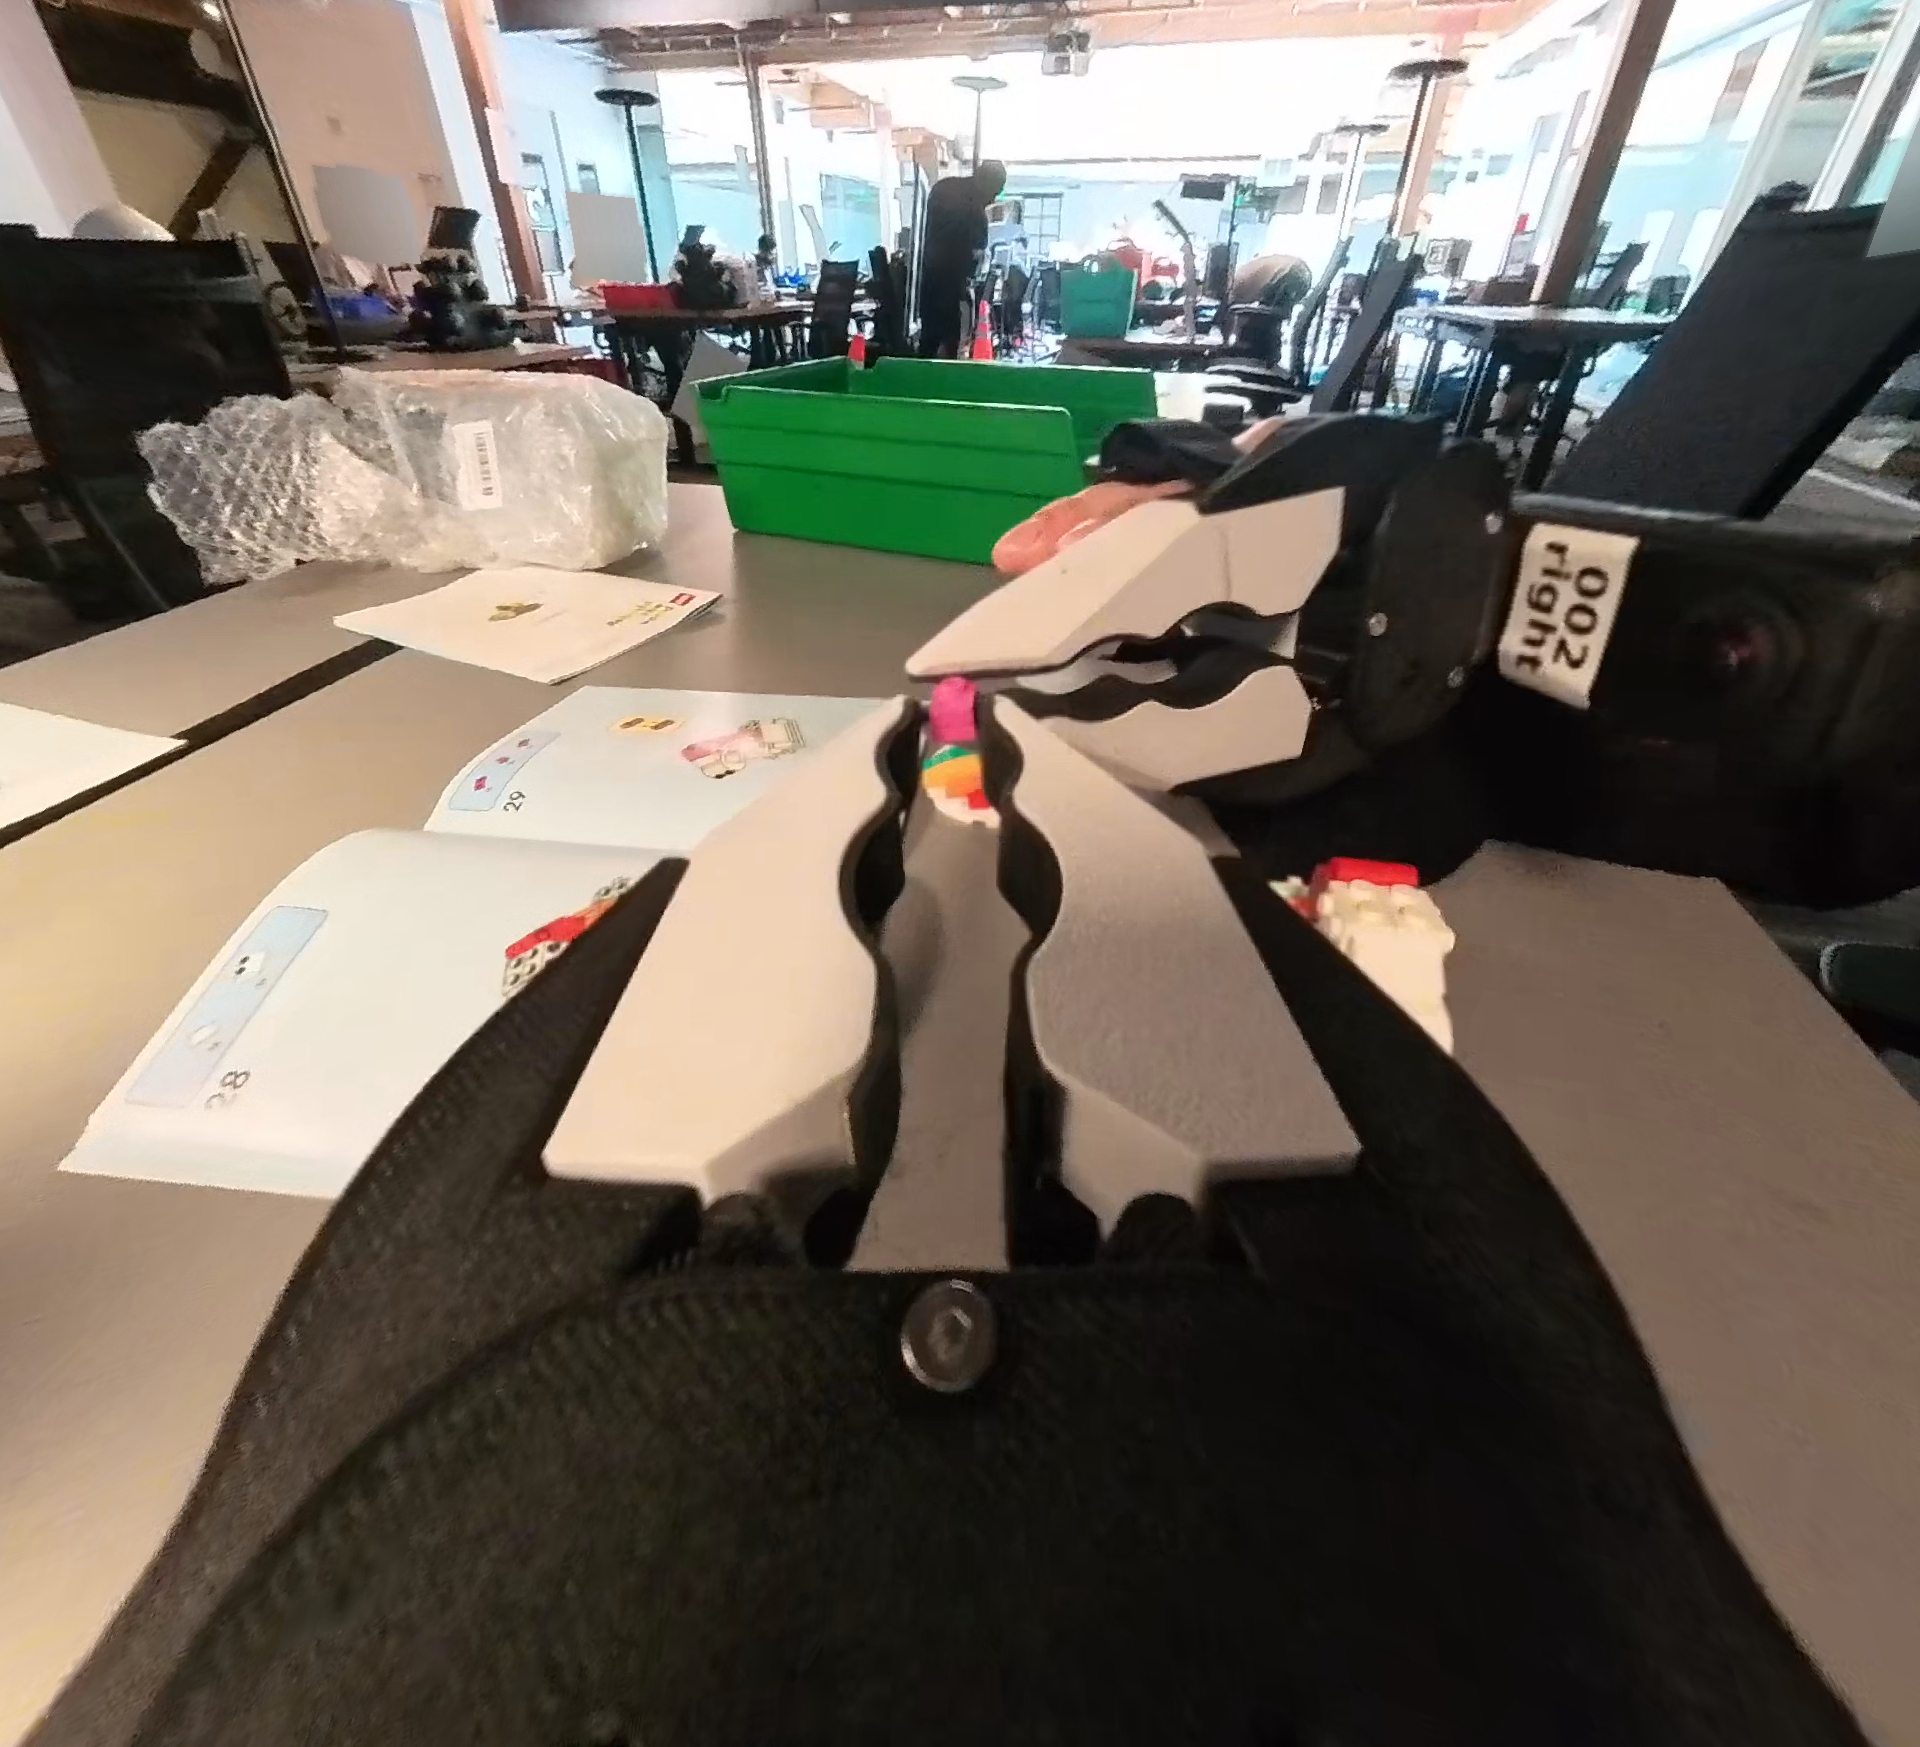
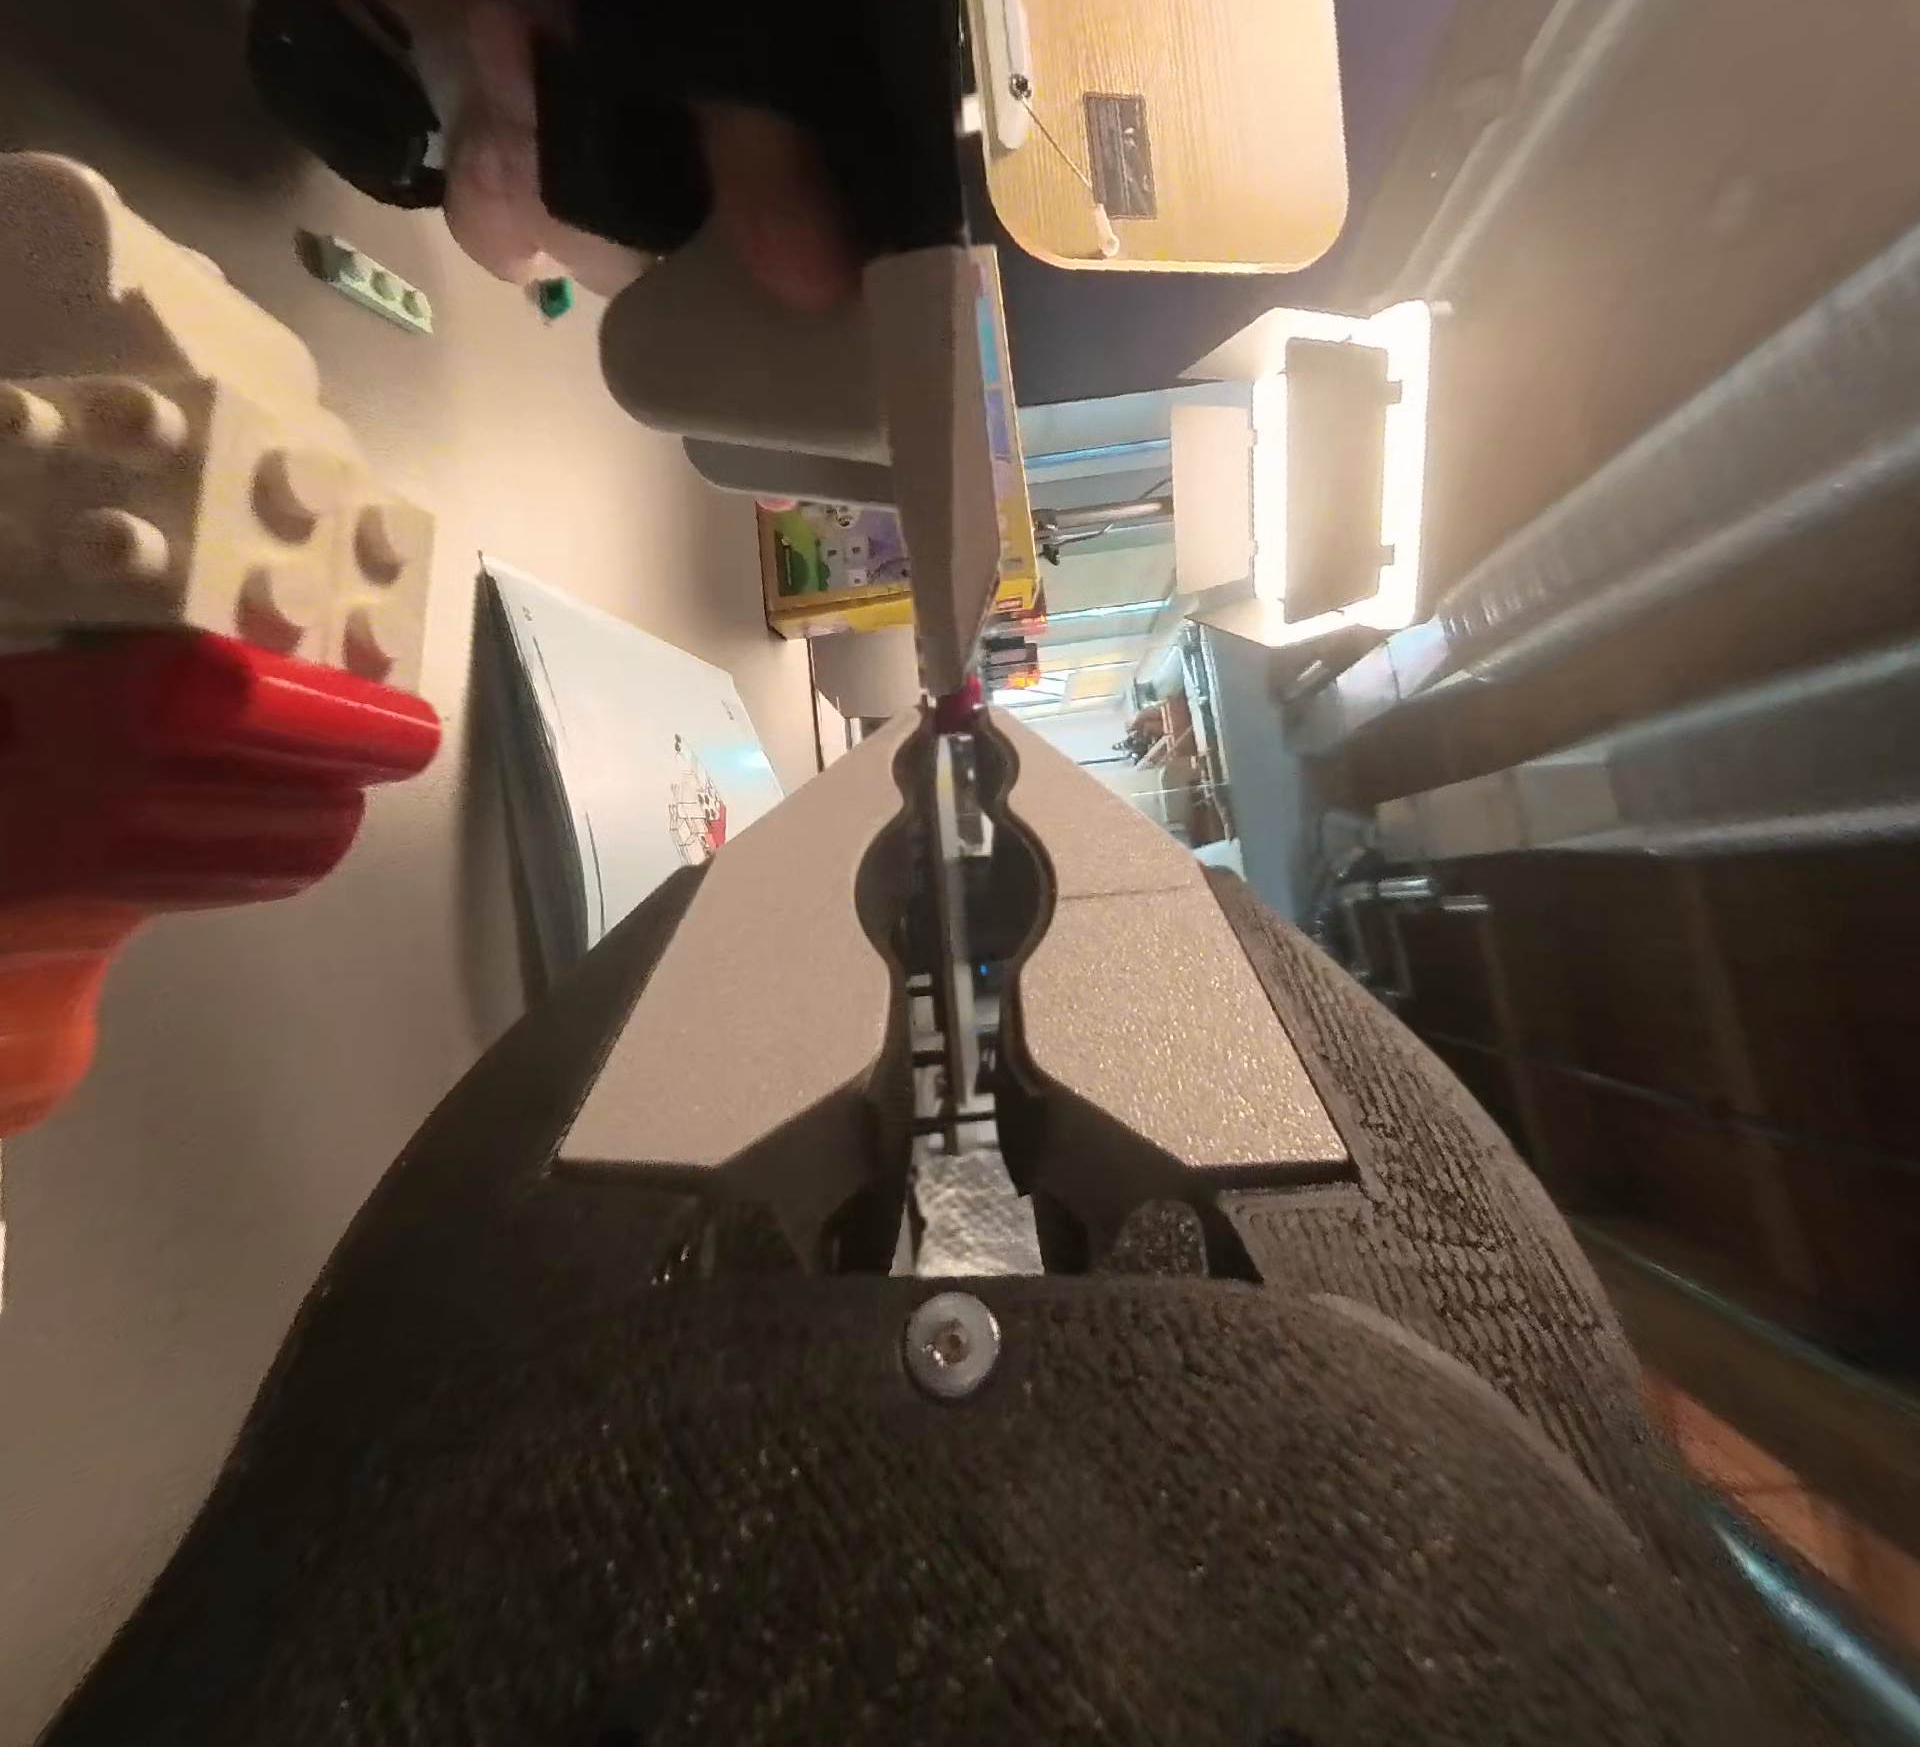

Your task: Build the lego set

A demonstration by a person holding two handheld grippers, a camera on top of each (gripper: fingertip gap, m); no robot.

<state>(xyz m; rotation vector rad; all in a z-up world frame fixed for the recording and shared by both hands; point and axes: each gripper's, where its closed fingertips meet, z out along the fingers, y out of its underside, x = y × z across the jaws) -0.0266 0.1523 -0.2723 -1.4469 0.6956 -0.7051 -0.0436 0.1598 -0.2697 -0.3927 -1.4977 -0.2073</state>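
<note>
Pink stud [image 1: 952,708] sits pinched at the tips of both grippers. Left gripper [image 1: 954,741] has its fingers closed on a small multicolour lego stack [image 1: 956,778], held just above the tabletop [image 1: 810,575], likely to steady it. Right gripper [image 1: 961,663] comes in from the right, rolled sideways, fingers nipping the pink stud on top of the stack; probably pressing it on. White-and-red lego build [image 1: 1371,918] stands just beside the left fingers, so little room on the right. Open manual [image 1: 343,980] lies to the left, green bin [image 1: 894,461] well behind. Loose green pieces [image 2: 376,297] lie near the left hand.
</note>
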